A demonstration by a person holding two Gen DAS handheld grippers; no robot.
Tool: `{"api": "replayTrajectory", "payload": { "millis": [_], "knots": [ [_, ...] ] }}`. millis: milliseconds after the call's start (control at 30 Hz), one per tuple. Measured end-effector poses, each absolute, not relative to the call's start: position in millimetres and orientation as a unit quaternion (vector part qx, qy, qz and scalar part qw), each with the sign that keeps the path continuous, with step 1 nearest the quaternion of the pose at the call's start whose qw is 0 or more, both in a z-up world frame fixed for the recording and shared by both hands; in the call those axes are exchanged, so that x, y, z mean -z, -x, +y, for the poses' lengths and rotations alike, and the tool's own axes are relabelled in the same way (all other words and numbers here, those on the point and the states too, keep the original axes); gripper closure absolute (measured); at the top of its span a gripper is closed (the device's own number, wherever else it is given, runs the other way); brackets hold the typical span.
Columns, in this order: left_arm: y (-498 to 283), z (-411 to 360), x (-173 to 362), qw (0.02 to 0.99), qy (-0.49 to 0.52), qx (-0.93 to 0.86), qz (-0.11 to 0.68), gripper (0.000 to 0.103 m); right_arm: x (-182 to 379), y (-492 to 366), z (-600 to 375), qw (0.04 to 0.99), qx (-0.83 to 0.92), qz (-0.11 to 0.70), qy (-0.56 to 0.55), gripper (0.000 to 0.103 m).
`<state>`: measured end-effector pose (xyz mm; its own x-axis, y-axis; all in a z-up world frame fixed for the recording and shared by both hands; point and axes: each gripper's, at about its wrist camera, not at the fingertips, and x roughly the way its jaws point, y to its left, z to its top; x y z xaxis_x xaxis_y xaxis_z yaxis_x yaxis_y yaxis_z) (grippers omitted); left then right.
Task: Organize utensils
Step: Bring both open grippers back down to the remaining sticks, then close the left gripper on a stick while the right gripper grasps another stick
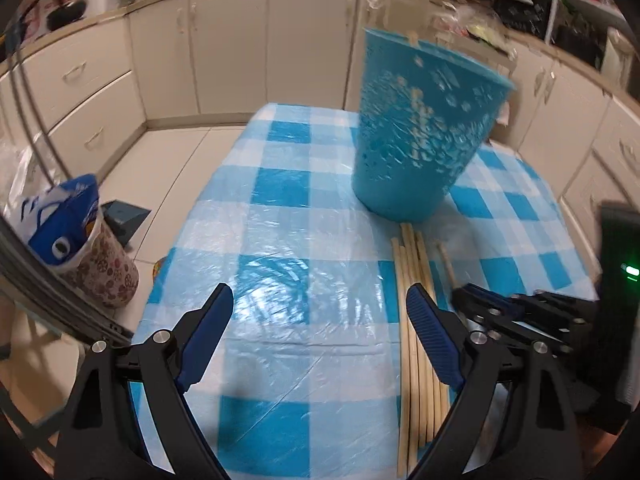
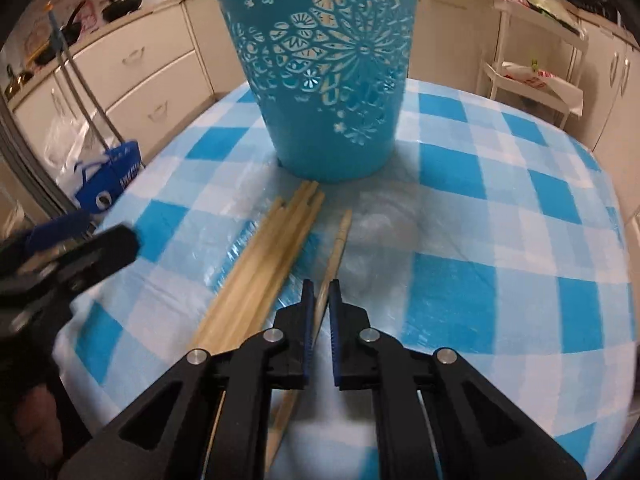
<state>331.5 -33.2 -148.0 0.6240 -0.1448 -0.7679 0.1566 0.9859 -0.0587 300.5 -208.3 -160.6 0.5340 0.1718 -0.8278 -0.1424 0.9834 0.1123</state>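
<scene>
Pinching one wooden chopstick point(image 2: 334, 264), the right claw point(image 2: 321, 292) hides its lower length; the chopstick bundle point(image 2: 264, 264) lies beside it before the blue perforated holder point(image 2: 320, 80). Left claw point(image 1: 320, 304) gapes empty over the checked surface point(image 1: 280, 184).

chopsticks point(image 2: 276, 248): pale matt wood | holder point(image 2: 332, 80): turquoise pierced plastic | table cover point(image 2: 500, 216): glossy crinkled plastic film over checked cloth
</scene>
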Motion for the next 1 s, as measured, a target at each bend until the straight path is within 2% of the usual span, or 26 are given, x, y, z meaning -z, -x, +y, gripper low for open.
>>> {"api": "replayTrajectory", "payload": {
  "millis": [200,333,467,500,533,667,767,800,900,967,1000],
  "knots": [
    [-354,-67,170,0.886,-0.077,0.092,0.448,0.019,160,-277,-243,0.868,-0.087,0.488,-0.004,0.096],
    [-363,-75,180,0.879,-0.095,0.087,0.46,0.025,160,-269,-256,0.867,-0.092,0.49,-0.015,0.096],
    [-368,-78,183,0.874,-0.092,0.096,0.467,0.026,160,-271,-258,0.867,-0.095,0.488,-0.025,0.095],
    [-369,-80,184,0.873,-0.097,0.094,0.469,0.03,160,-272,-258,0.868,-0.096,0.487,-0.029,0.095],
    [-370,-82,186,0.869,-0.103,0.098,0.474,0.033,160,-273,-258,0.868,-0.096,0.486,-0.032,0.093],
    [-374,-86,188,0.866,-0.106,0.107,0.477,0.038,157,-280,-255,0.874,-0.09,0.477,-0.03,0.077],
    [-379,-87,187,0.862,-0.099,0.117,0.484,0.051,159,-286,-255,0.873,-0.083,0.481,-0.025,0.076],
    [-381,-89,186,0.86,-0.098,0.123,0.486,0.059,160,-287,-255,0.872,-0.082,0.482,-0.024,0.076],
    [-382,-97,186,0.855,-0.103,0.137,0.49,0.081,160,-287,-251,0.873,-0.076,0.481,0.011,0.095],
    [-382,-105,186,0.85,-0.11,0.148,0.493,0.095,160,-286,-251,0.871,-0.084,0.483,0.018,0.097],
    [-380,-106,185,0.849,-0.111,0.15,0.495,0.097,160,-285,-252,0.871,-0.085,0.483,0.018,0.097]
  ]
}}
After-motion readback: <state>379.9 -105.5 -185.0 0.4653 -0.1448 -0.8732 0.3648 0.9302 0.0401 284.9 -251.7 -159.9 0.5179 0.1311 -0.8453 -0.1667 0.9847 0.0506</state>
